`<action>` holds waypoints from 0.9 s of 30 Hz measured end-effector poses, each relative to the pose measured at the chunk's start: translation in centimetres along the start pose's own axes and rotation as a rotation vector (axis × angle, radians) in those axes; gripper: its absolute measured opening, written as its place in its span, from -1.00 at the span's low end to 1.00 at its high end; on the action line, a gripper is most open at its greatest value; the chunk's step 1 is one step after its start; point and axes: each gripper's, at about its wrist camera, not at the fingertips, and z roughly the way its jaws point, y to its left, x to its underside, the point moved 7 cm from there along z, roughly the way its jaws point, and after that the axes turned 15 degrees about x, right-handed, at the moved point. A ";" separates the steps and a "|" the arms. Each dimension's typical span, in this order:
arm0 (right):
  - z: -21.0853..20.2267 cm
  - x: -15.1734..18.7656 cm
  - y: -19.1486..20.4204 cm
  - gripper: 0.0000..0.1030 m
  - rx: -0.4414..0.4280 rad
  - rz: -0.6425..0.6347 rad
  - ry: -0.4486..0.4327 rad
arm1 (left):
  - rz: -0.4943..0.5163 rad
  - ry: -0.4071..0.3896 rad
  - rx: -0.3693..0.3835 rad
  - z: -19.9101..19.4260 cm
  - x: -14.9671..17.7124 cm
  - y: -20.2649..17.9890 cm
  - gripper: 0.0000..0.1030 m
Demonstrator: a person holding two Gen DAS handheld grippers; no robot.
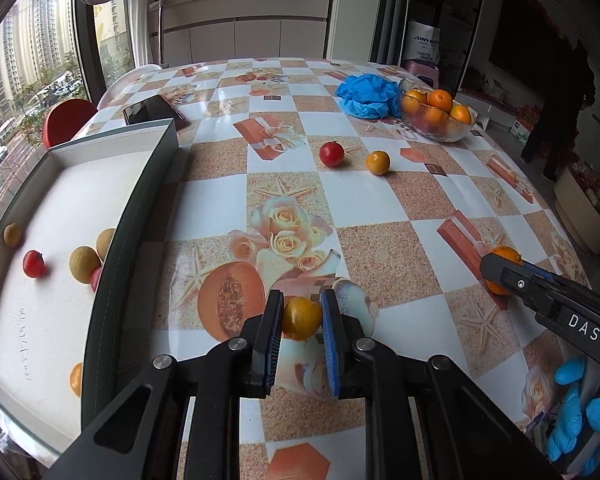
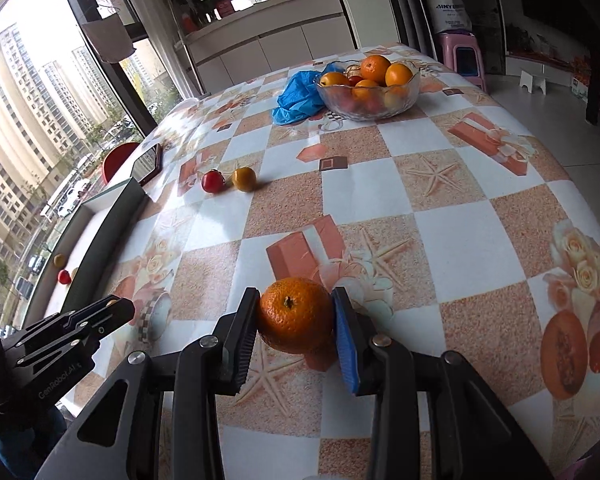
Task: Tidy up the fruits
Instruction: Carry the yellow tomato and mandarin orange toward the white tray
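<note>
Small yellow fruit [image 1: 301, 317] was pinched by left gripper [image 1: 301, 320]; orange [image 2: 295, 315] was pinched by right gripper [image 2: 296, 320] on table [image 2: 460, 208].

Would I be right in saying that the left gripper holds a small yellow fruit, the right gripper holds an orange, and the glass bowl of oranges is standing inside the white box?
Not quite: the glass bowl stands on the table beside the blue plastic bag, far from the white box, as the right wrist view shows. The left gripper does hold a small yellow fruit, and the right gripper an orange.
</note>
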 end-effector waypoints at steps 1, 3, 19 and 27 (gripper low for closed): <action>-0.3 0.1 0.1 -0.24 -0.003 0.000 0.000 | 0.003 -0.005 -0.001 -0.4 0.1 -0.1 -0.60; -0.9 0.4 0.2 -0.23 -0.005 -0.002 -0.006 | 0.005 -0.015 0.002 -1.1 0.1 -0.2 -0.60; -3.9 1.4 2.8 -0.23 -0.010 -0.032 -0.010 | -0.022 -0.070 0.009 -5.8 1.3 0.8 -0.60; -5.0 1.5 5.6 -0.23 -0.011 -0.084 -0.019 | -0.060 -0.109 0.018 -7.5 1.9 2.5 -0.60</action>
